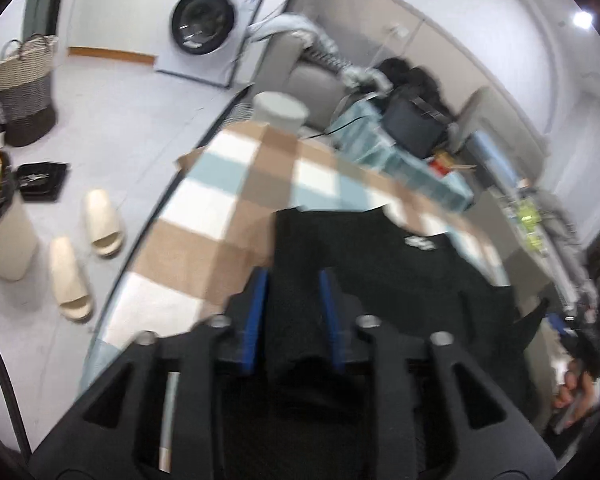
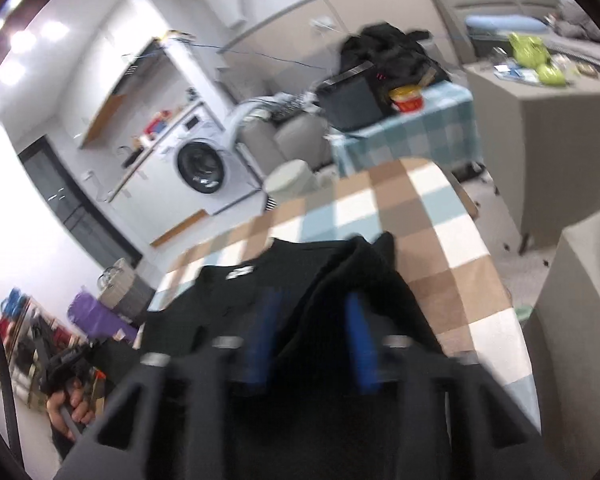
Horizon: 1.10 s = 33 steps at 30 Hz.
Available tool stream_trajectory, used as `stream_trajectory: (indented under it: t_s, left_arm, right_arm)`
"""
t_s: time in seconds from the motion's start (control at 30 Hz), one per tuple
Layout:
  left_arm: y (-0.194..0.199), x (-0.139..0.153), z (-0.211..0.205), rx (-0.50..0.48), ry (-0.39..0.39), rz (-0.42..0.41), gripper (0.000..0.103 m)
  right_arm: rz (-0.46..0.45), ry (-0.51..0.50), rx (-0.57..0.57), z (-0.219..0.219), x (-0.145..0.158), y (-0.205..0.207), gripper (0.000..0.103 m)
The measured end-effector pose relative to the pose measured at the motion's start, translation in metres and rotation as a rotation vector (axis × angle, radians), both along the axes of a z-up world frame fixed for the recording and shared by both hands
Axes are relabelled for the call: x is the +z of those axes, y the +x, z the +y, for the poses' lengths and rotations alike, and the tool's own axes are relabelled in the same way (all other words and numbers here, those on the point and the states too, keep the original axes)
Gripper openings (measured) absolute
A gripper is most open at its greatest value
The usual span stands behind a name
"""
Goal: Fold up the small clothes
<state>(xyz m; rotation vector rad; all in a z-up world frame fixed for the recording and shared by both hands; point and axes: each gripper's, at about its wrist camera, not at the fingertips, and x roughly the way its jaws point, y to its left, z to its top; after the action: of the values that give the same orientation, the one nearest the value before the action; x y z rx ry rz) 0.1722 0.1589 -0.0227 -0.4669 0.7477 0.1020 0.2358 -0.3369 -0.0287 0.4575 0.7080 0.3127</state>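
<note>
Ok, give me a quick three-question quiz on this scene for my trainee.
1. True or false: the garment is white.
2. The cloth under the garment is: A plain, B checked, C striped.
3. Which appliance stands at the far side of the floor in the left wrist view?

Key: 1 false, it is black. 2 B. 3 the washing machine.
</note>
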Motion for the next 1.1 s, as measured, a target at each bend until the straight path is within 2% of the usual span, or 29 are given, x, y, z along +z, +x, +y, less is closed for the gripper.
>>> stream_trajectory:
  t_s: [0.07,0.1,0.13,0.23,0.47,0.67,0.8,0.87,0.93,1.0,1.1]
  left_arm:
    - [-0.003,-0.007,0.005,0.003,0.001,0.008,0.047]
    - [-0.005,-0.011,0.008,0.005,-0.003,0.010,0.058]
    - [-0.009,-0.012,0.012,0.013,-0.002,0.005,0.063]
    - [-0.016,-0.019,0.019,0.020,0.016,0.002,0.064]
    - [-0.035,-0.028,0.040,0.080,0.059,0.028,0.064]
    - [-0.037,-0.044,0.048,0.083,0.051,0.076,0.064]
    - [-0.035,-0.046,0.050,0.087,0.042,0.074,0.064]
    - [-0.036,-0.047,0.051,0.093,0.053,0.076,0.064]
    - [-0.036,-0.046,0.054,0.097,0.058,0.081,0.064]
    - [-0.037,-0.048,0.058,0.107,0.061,0.089,0.064]
    - [-0.038,-0.053,0.060,0.105,0.084,0.113,0.064]
  right_arm:
    - [0.009,-0.009,0.002,-0.006,-0.005,0.004,0.046]
    - [0.016,-0.041,-0.006,-0.010,-0.008,0.003,0.049]
    - [0.019,-0.060,-0.015,-0.013,-0.010,0.002,0.053]
    - [0.057,-0.123,-0.046,-0.028,-0.025,0.001,0.053]
    - [0.118,-0.181,-0.037,-0.039,-0.049,0.003,0.053]
    - [0.153,-0.339,0.041,-0.014,-0.054,0.019,0.053]
    - [0.153,-0.292,0.096,0.004,-0.053,0.043,0.053]
    - [0.141,-0.232,0.059,0.003,-0.050,0.055,0.054]
    - [0.175,-0.170,-0.016,-0.006,-0.052,0.068,0.056]
    - [0.216,-0.162,-0.083,-0.013,-0.056,0.076,0.056]
    - [0.216,-0.166,-0.076,-0.014,-0.057,0.075,0.056]
